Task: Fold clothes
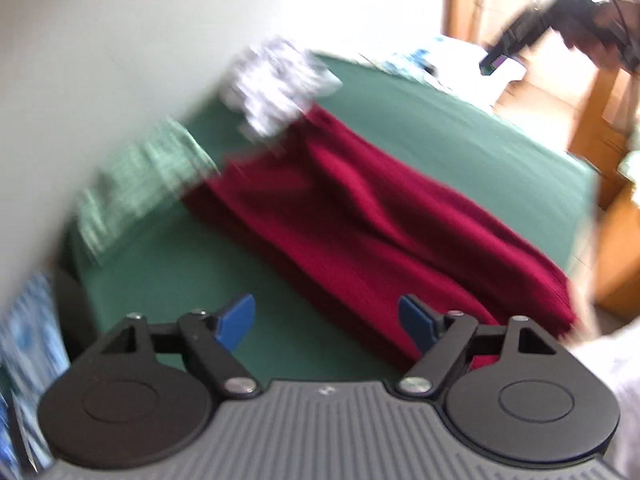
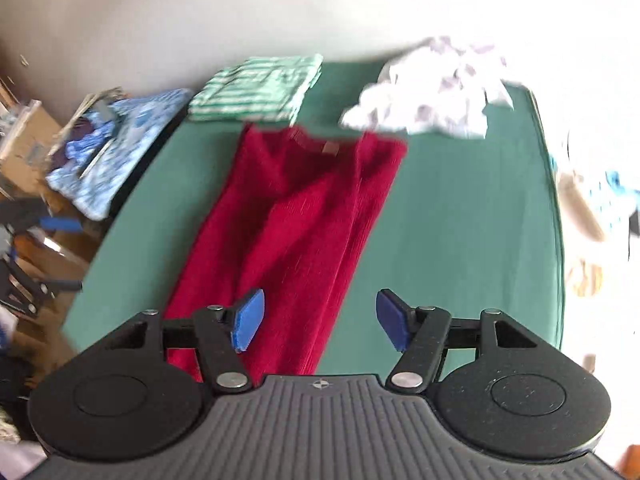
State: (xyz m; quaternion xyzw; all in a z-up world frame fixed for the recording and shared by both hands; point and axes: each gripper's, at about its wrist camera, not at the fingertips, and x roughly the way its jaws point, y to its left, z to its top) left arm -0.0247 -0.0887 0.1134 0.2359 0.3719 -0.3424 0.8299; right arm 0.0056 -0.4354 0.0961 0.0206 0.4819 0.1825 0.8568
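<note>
Both tongs released, gripping nothing. Red garment [image 2: 292, 220] stretched lengthwise ahead of right gripper [image 2: 316, 320], sides apparently tucked inward; left gripper [image 1: 326, 322] hovers beside its hem.

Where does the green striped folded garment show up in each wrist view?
Left wrist: green striped folded garment, blurred, left of centre, beside the red garment's far end.
Right wrist: same garment, upper centre-left, just beyond the red garment's collar end.
Shared landmark: the crumpled white clothes at the green surface's far edge.
</note>
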